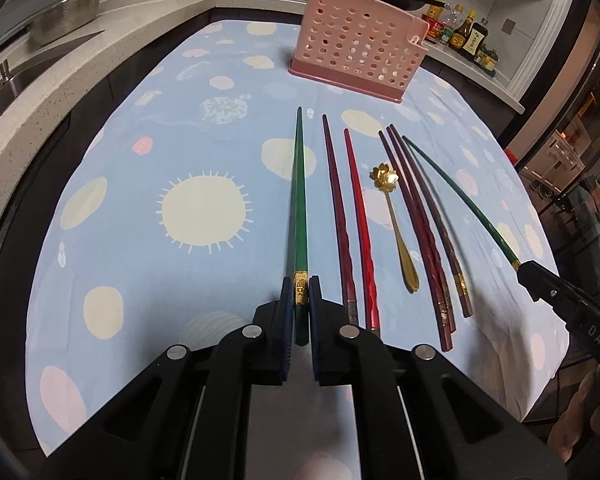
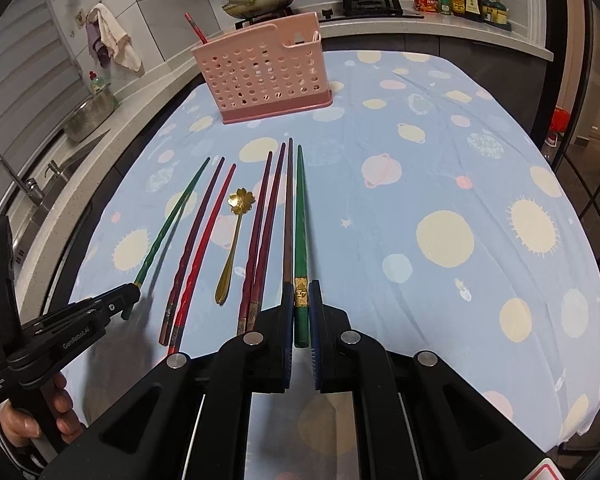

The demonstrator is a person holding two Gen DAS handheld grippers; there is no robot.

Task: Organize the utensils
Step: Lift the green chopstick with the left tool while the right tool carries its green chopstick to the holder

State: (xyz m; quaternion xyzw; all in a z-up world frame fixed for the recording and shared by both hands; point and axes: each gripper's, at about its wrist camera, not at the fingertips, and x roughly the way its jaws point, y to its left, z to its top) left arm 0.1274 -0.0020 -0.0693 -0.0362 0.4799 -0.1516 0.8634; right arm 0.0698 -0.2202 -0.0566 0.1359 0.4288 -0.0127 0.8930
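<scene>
Left gripper (image 1: 300,288): jaws clamped on a green chopstick (image 1: 299,208) at its gold band, thick butt end between the pads, tip aimed at 12 o'clock toward the pink holder (image 1: 356,44). Right gripper (image 2: 301,292): likewise clenched on a second green chopstick (image 2: 300,216), gripped at the gold band; in the left wrist view this stick arcs in from 4 o'clock.

Chopsticks: faceted, tapered shafts with gilt collars near the butt. Between the two green ones lie a maroon (image 1: 336,216) and a red (image 1: 360,232) chopstick, a gold spoon with flower-shaped bowl (image 1: 392,216), then three dark red-brown chopsticks (image 1: 420,224) bunched together, all roughly parallel on the blue planet-print cloth (image 1: 140,168).

Holder: perforated pink plastic on a darker base, standing at 12 o'clock beyond the tips, well apart from them; one red stick (image 2: 196,28) already leans inside.

Open room: bare cloth spreads at 9 o'clock of the left gripper and 3 o'clock of the right. Cloth edge meets a speckled counter (image 1: 32,92) at 10 o'clock.
</scene>
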